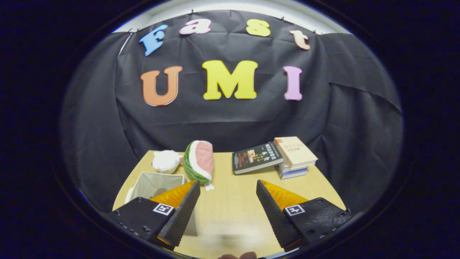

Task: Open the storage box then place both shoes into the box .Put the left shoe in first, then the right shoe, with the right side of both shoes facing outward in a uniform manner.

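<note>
Gripper view: tool [228, 187] fingers spread wide, holding nothing, above light wooden worktop [230, 201]. Grey fabric storage box [155, 184], already open-topped, at ten o'clock behind left finger. Shoes unseen. Judgement: confirm box mouth clear, then locate left shoe first, approach slowly.

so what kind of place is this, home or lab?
Looks like a staged recording booth, not a home: black cloth wall behind a small wooden table set with props, namely a watermelon plush, stacked books and an open box. The gripper is open over bare table.
</note>
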Demonstrator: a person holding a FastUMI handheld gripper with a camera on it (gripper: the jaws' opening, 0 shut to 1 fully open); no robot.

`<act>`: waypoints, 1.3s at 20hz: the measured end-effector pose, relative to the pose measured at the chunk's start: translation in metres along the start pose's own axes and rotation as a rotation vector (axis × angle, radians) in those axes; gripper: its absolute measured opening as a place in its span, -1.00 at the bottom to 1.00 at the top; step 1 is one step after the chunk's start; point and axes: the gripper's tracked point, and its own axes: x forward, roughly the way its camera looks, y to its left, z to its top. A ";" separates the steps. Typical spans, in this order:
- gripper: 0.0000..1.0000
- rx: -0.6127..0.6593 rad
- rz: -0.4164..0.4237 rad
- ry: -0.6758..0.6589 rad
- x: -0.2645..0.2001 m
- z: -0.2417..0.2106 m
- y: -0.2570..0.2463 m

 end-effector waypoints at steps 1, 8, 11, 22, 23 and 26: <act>0.91 0.013 -0.014 -0.026 -0.007 0.009 -0.018; 0.92 0.099 -0.028 -0.152 -0.054 0.043 -0.101; 0.92 0.091 -0.012 -0.178 -0.062 0.041 -0.117; 0.92 0.030 0.039 -0.238 -0.063 0.040 -0.156; 0.92 0.034 0.038 -0.237 -0.063 0.041 -0.159; 0.92 0.045 0.034 -0.238 -0.062 0.042 -0.167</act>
